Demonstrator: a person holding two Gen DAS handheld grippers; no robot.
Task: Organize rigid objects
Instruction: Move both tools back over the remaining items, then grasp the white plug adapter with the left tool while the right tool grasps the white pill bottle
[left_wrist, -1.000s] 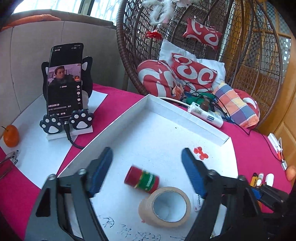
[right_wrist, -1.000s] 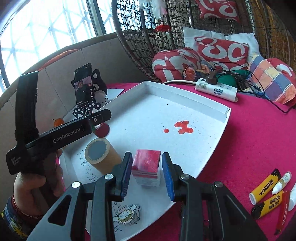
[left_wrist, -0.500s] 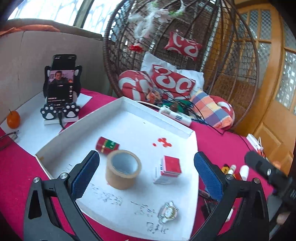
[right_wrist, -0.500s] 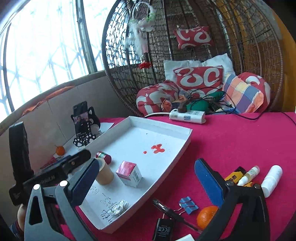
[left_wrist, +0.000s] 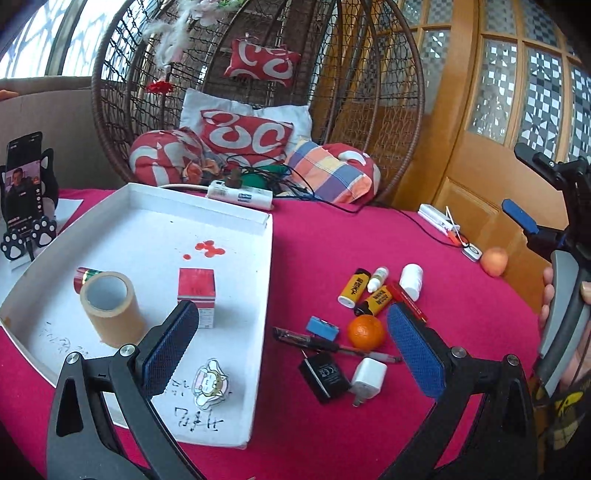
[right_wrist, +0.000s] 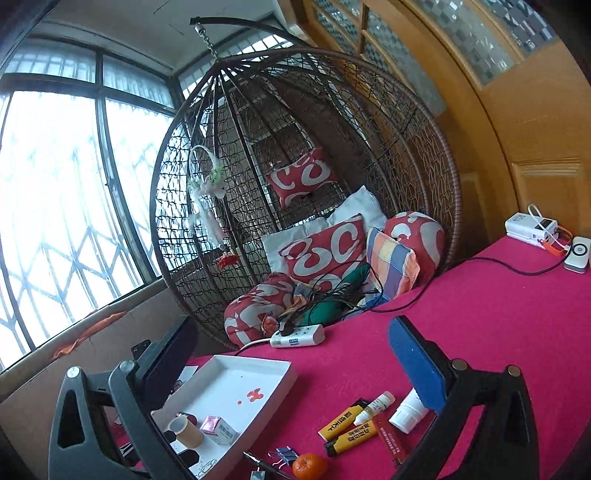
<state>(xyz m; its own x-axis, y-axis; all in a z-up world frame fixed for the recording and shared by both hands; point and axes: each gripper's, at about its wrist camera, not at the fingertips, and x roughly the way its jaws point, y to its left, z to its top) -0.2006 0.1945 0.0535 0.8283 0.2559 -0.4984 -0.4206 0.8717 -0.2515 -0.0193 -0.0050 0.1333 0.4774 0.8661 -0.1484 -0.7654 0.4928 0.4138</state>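
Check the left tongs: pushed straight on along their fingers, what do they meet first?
Most likely the black pen and blue binder clip on the red tablecloth, with the orange just right of them. The left tongs are open and empty. Depth is unclear through the fisheye.

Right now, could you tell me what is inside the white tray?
The tray holds a tape roll, red box, red can partly behind the roll, and a sticker.

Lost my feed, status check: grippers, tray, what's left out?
Left gripper and right gripper open, empty. Red box, tape roll in white tray. Orange, chargers, lighters on cloth.
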